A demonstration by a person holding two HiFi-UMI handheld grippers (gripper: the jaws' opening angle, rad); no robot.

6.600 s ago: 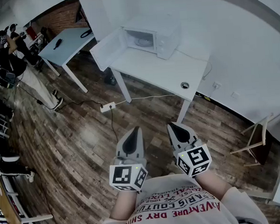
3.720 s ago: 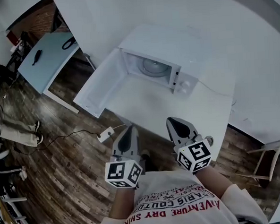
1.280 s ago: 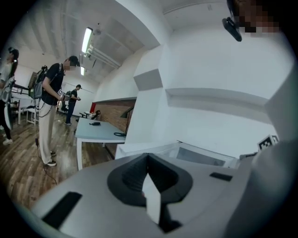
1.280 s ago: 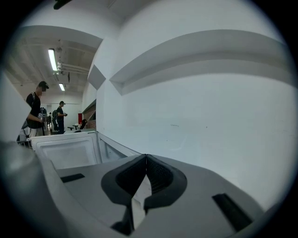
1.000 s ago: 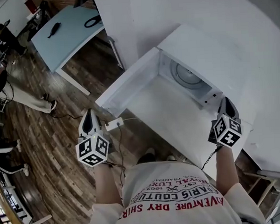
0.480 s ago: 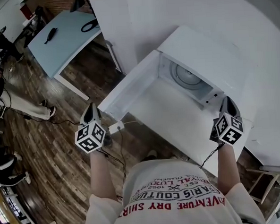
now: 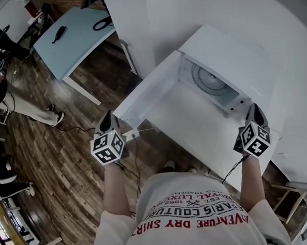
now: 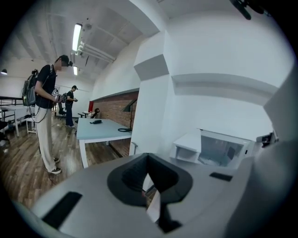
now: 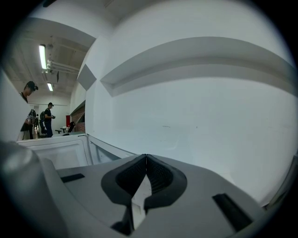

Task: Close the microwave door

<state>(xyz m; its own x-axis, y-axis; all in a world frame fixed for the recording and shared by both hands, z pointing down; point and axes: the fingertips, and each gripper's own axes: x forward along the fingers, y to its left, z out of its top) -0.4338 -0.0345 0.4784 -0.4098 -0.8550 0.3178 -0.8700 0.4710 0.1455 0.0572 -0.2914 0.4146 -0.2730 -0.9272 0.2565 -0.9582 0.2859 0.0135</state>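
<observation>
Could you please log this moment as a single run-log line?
microwave door open | left gripper shut, empty, near door's outer edge | right gripper shut, empty, beside microwave

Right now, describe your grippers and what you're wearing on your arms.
The left gripper and right gripper match: grey bodies tapering to dark jaws, each carrying a white cube with black square markers. The shirt is pale with red lettering; forearms bare.

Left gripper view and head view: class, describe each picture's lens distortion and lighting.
Left gripper view: heavy fisheye, a round image with black corners; the ceiling strip light glares bright, and the walls curve. Head view: wide-angle too, so the floorboards and wall edges bow; the light is even, and the white microwave looks nearly washed out.
</observation>
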